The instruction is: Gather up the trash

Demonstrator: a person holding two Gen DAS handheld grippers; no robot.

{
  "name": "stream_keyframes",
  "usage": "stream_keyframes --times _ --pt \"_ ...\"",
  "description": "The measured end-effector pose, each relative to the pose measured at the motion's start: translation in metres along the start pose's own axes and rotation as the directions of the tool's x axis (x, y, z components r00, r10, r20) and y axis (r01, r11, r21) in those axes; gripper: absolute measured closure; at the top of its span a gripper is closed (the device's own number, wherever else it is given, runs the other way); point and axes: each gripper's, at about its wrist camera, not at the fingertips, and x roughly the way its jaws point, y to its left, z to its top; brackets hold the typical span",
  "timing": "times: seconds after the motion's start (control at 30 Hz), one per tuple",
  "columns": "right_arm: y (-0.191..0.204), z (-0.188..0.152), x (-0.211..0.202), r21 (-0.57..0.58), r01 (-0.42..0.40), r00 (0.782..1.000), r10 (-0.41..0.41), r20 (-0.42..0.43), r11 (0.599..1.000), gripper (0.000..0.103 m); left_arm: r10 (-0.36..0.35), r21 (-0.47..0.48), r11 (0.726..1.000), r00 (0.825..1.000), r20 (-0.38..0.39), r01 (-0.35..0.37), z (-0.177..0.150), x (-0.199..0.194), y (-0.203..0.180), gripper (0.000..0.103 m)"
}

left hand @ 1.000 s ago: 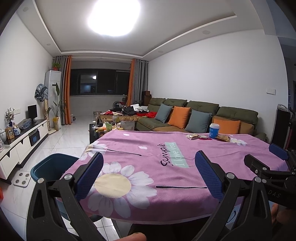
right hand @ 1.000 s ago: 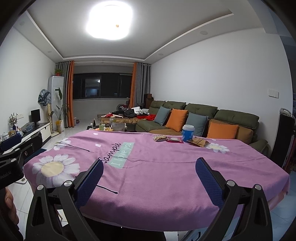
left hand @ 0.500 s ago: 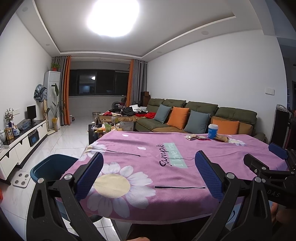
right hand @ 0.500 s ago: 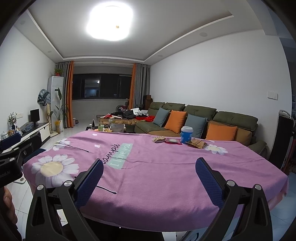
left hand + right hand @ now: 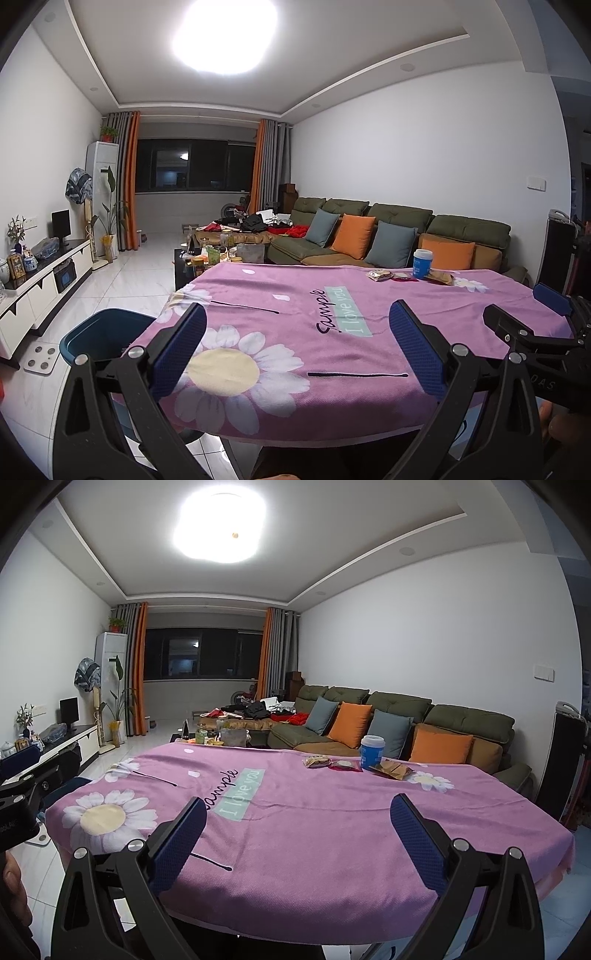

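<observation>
A blue paper cup (image 5: 372,751) stands at the far side of a table under a pink daisy cloth (image 5: 314,823). Beside it lie three snack wrappers: a gold one (image 5: 317,761), a dark red one (image 5: 345,765) and a brown one (image 5: 391,768). The same cup (image 5: 422,263) and wrappers (image 5: 379,274) show in the left wrist view. A dark blue bin (image 5: 101,339) sits on the floor at the table's left corner. My left gripper (image 5: 295,330) and right gripper (image 5: 297,821) hover open at the near table edge, both empty and far from the trash.
A green sofa (image 5: 406,720) with orange and grey cushions runs behind the table. A cluttered coffee table (image 5: 218,254) stands beyond the far left corner. A white TV cabinet (image 5: 40,284) lines the left wall. A scale (image 5: 41,360) lies on the tiled floor.
Both views shifted slightly; the table and the trash sit a little lower and nearer in the right wrist view. Both grippers stay open and empty.
</observation>
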Motion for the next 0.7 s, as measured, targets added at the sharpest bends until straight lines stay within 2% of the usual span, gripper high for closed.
stream_keyframes --times 0.47,0.57,0.7 --pt "-0.002 -0.003 0.007 0.001 0.005 1.0 -0.005 -0.019 1.0 0.007 -0.024 0.016 1.0 1.0 0.001 0.024 0.0 -0.004 -0.004 0.006" --pt "-0.002 -0.004 0.009 0.002 0.011 1.0 -0.011 -0.02 1.0 0.007 -0.01 0.016 1.0 1.0 0.01 0.01 0.0 -0.004 -0.005 0.006" --pt "-0.005 -0.004 0.013 0.009 0.023 0.999 -0.023 -0.022 1.0 0.007 -0.01 0.006 1.0 1.0 -0.015 0.01 0.001 0.004 -0.002 0.006"
